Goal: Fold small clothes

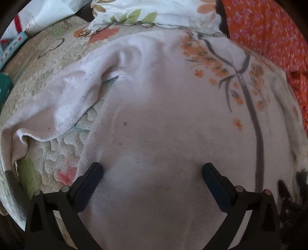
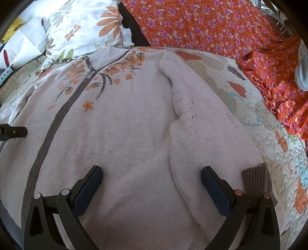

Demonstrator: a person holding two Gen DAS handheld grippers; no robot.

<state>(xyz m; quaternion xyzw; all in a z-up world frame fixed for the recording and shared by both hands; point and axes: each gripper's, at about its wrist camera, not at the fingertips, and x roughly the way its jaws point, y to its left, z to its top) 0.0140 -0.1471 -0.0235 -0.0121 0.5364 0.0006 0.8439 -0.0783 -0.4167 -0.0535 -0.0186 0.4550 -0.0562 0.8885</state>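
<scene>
A pale pink knitted cardigan [image 1: 154, 115] [image 2: 125, 125] with a grey zip band [image 2: 57, 119] and orange flower embroidery lies front up on a quilted bedspread [image 1: 48, 63]. My left gripper [image 1: 152, 171] hovers open over the cardigan's left half, nothing between its fingers. The left sleeve [image 1: 57, 103] spreads out loosely to the left. My right gripper [image 2: 152, 173] is open over the right half. The right sleeve [image 2: 202, 134] lies along the body, its grey cuff [image 2: 258, 178] beside the right finger. A black part of the left gripper [image 2: 11, 132] shows at the right wrist view's left edge.
A flowered pillow [image 1: 154, 13] [image 2: 86, 28] lies just beyond the collar. Orange flowered cloth [image 1: 269, 38] [image 2: 211, 25] is heaped at the back right. A white bag [image 2: 25, 44] sits at the back left. The quilt [image 2: 250, 96] runs on to the right of the cardigan.
</scene>
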